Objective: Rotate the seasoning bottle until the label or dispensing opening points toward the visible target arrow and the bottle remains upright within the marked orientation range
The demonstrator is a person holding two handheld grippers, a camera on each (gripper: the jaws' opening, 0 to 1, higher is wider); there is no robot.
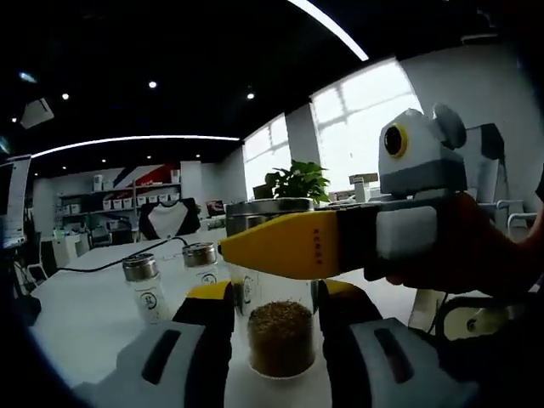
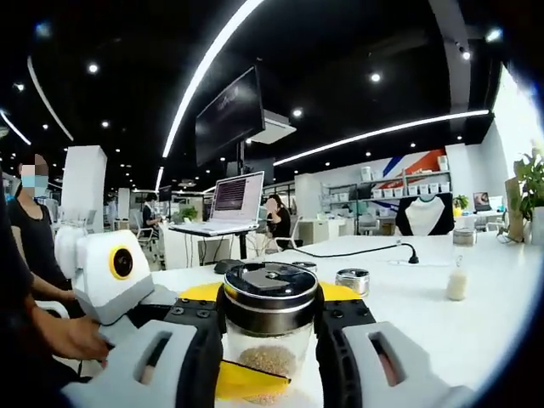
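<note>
Both grippers clamp the upright seasoning bottle (image 2: 269,327): right gripper (image 2: 269,357) at its cap, left gripper (image 1: 274,327) lower, crosswise.

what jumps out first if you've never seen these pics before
A glass seasoning bottle with brown grains and a steel cap sits upright on the white table, squeezed between the right gripper jaws at cap height. The left gripper flanks its lower body, and the other gripper's yellow jaw crosses in front of it in the left gripper view.
</note>
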